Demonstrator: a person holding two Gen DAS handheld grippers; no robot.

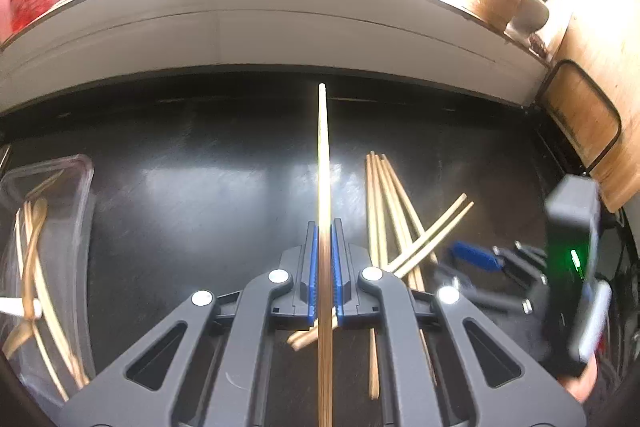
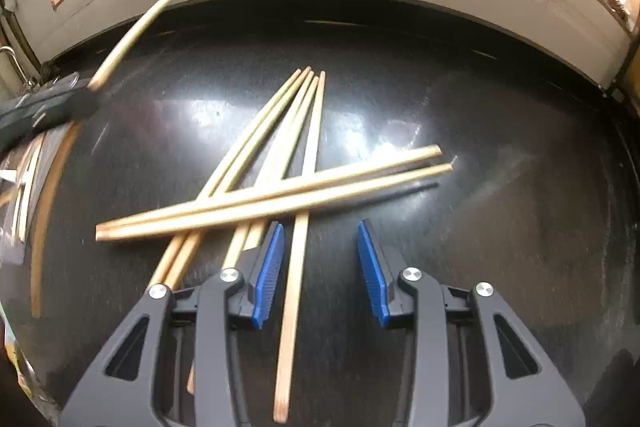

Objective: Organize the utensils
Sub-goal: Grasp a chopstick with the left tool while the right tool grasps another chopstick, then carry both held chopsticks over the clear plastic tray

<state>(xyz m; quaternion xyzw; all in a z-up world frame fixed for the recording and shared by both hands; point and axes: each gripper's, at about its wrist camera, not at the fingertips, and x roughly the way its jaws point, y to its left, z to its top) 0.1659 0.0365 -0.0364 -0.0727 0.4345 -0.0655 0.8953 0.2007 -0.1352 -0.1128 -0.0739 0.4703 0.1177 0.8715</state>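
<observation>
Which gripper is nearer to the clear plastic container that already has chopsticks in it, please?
Left. The left gripper, shut on a chopstick, is beside the clear container. The right gripper hangs open over the chopstick pile, on the far side of the left gripper.

Black linkage arms, silver screws, ribbed blue fingers.
</observation>
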